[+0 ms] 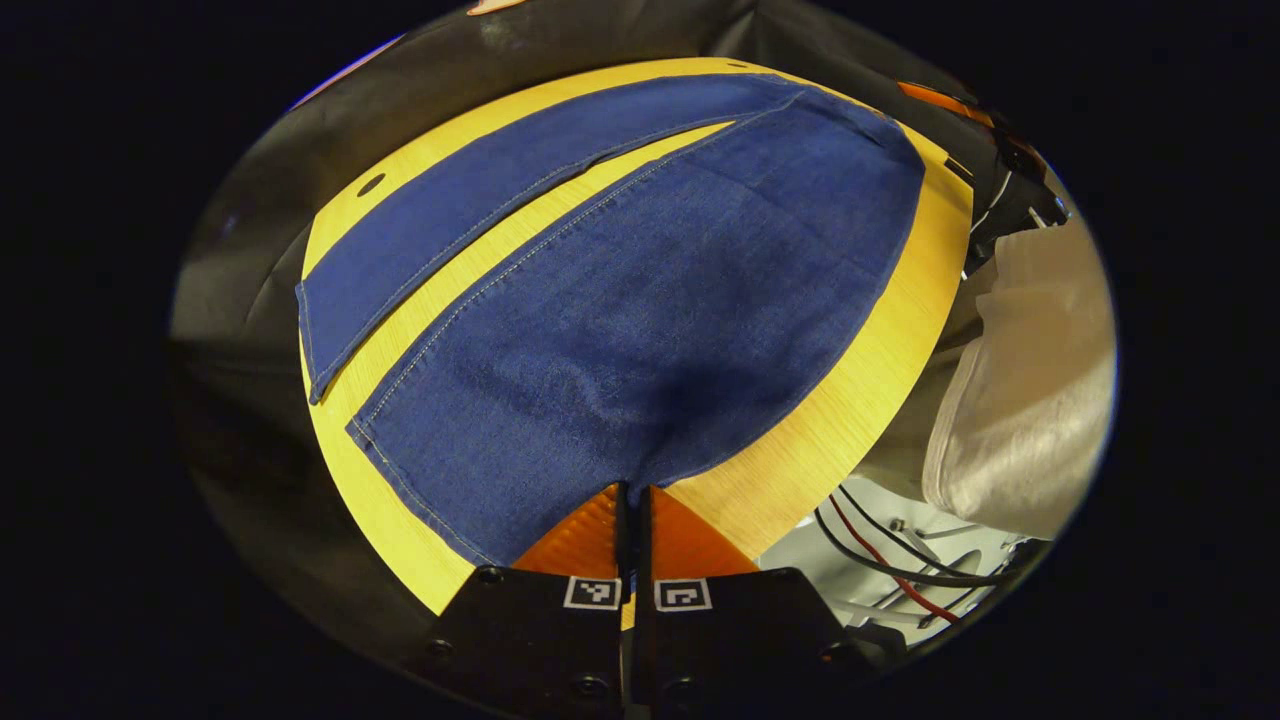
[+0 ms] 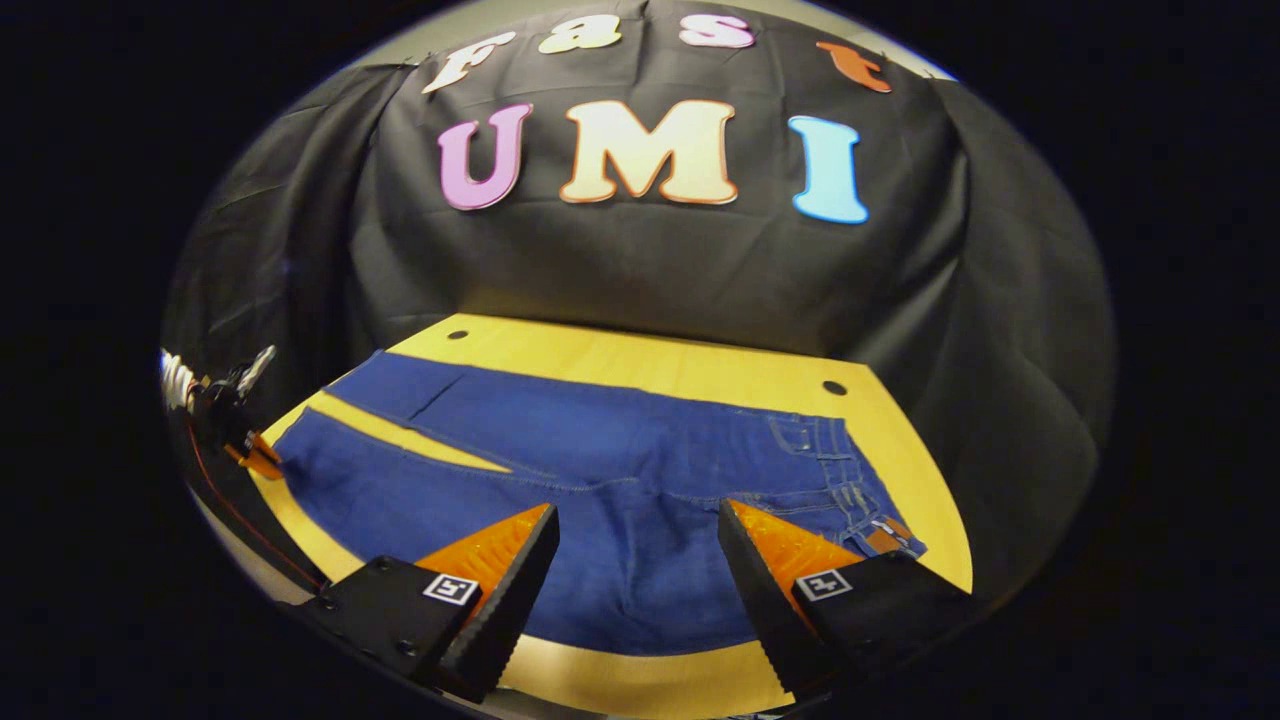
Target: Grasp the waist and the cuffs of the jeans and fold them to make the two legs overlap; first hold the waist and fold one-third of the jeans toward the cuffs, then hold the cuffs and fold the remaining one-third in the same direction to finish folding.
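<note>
Jeans (image 2: 600, 470) lie flat on the table (image 2: 640, 365), legs apart, waist toward its right edge, cuffs toward its left. Left gripper (image 1: 632, 500) is closed at the near leg's hem, though a pinch on cloth cannot be confirmed; right gripper (image 2: 640, 560) hangs wide open over the seat. Denim looks soft, fairly heavy and limp, so best taken at waistband and cuff hems.

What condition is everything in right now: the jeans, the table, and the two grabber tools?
jeans: spread flat on the table, unfolded, legs apart with a wedge of table between them.
left gripper: fingers closed together at the edge of the near leg's cuff end; a true pinch on the cloth cannot be confirmed.
right gripper: fingers wide open, above the waist end, holding nothing.
table: wooden top, carrying the jeans.
</note>
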